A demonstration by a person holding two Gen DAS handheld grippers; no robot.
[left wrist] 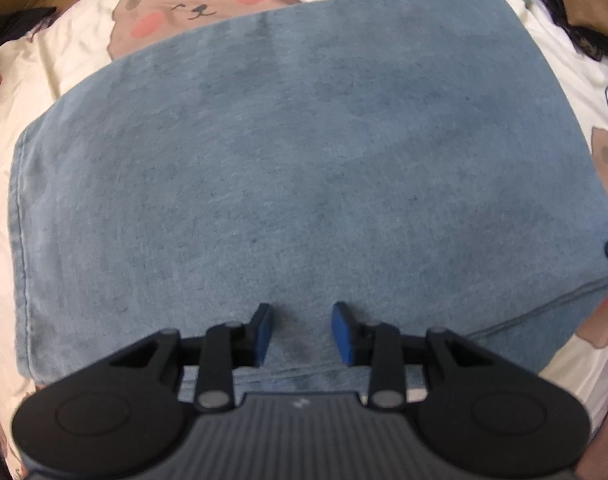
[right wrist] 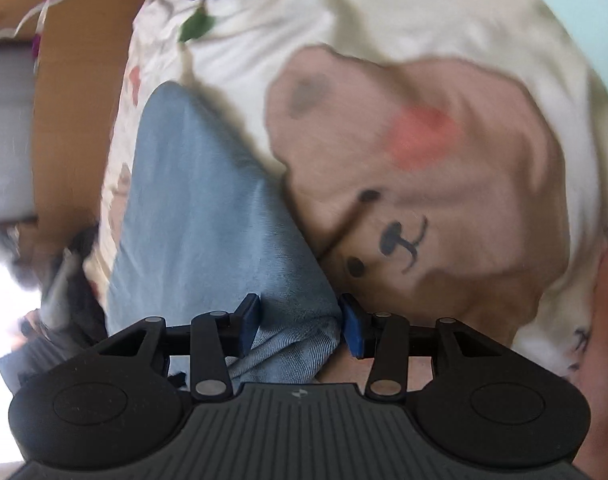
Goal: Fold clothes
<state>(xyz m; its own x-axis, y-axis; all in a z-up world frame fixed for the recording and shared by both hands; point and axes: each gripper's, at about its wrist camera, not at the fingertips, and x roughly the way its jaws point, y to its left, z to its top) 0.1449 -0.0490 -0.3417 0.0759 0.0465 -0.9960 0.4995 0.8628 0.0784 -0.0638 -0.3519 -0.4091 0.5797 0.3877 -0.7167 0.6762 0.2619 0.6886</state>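
1. Denim, pale blue and soft-looking, is seen lying as a folded garment (left wrist: 304, 160) on a cream bedsheet (left wrist: 64, 64) printed with brown bears.
2. In the left wrist view the garment is laid flat in a broad, roughly rectangular block, with a stitched seam along one side and layered edges at the near corner, so at least one fold is judged done.
3. The left gripper (left wrist: 302, 330) is pointed down over the near part of the cloth; its jaws stand apart, and no fabric is seen pinched between them.
4. The right gripper (right wrist: 300, 322) is set at a corner of the garment (right wrist: 208, 208); a bunched edge of denim lies between its jaws. Whether the pads actually press on it cannot be told.
5. What is left is judged to be a further fold, or a final smoothing and squaring of the edges.
6. A dark heap of cloth (left wrist: 576, 20) is visible at the bed's far edge, possibly still to be folded.
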